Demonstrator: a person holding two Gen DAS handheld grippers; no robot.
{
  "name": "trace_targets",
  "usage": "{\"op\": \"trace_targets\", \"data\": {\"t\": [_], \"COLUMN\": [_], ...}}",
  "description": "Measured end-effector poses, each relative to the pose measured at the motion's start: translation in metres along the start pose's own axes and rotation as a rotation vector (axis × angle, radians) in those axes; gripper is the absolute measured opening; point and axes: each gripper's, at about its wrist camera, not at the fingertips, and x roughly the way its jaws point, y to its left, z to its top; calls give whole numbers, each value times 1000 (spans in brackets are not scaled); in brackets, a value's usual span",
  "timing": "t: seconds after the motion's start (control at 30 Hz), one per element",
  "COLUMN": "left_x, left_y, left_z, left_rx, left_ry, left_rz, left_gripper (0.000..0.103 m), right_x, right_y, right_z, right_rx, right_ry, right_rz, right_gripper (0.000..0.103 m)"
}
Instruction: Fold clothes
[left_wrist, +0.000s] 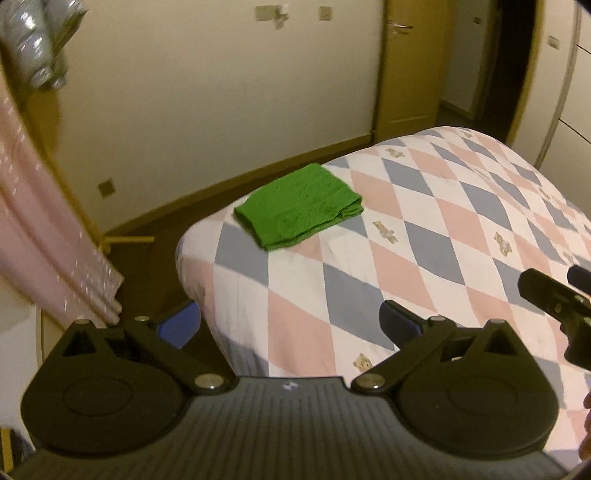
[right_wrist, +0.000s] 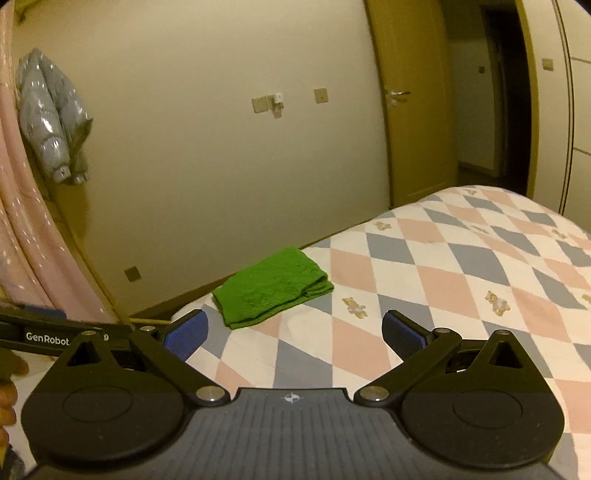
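Note:
A green knitted garment (left_wrist: 300, 206) lies folded into a flat rectangle near the left corner of the bed, also seen in the right wrist view (right_wrist: 272, 288). My left gripper (left_wrist: 290, 323) hangs open above the bed's near edge, well short of the garment, with nothing between its blue pads (left_wrist: 399, 320). My right gripper (right_wrist: 293, 334) is open too and holds nothing; it points at the quilt just in front of the garment. The right gripper's black body (left_wrist: 561, 306) shows at the right edge of the left wrist view.
The bed carries a quilt (left_wrist: 443, 229) of pink, blue and white diamonds with small bears. Pink curtains (right_wrist: 22, 229) and a hanging grey jacket (right_wrist: 51, 118) are at left. A wooden door (right_wrist: 413, 103) and a dark doorway stand behind the bed. Dark floor borders the bed's left side.

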Motion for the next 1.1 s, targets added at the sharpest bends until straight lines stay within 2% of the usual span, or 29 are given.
{"op": "trace_targets", "data": {"t": [0.17,0.37,0.53,0.63,0.77,0.93,1.1], "left_x": [-6,-7,-2,2,11,24,32], "left_y": [-1,-9,-13,-17,-23,-32,-39], "left_z": [-14,-26,-32,-35,-39,-48,-54], "left_rx": [-54,-87,-110,-124,-132,-137,-139], "left_ry": [18,47,65,84,107,144,173], "left_rz": [18,28,39,45,52,59,53], "left_gripper": [102,102,102,102,102,102,102], "right_x": [-9,-15,-17,-19,-5,13,30], "right_y": [-14,-18,-19,-23,-33,-41,-50], "right_z": [-3,-6,-11,-16,-17,-24,-30], "right_rx": [30,8,-30,-31,-7,-27,-13], "right_ry": [13,34,1,-43,55,142,221], "right_rz": [5,0,-25,-4,48,17,21], "right_gripper": [103,103,103,103,103,103,103]}}
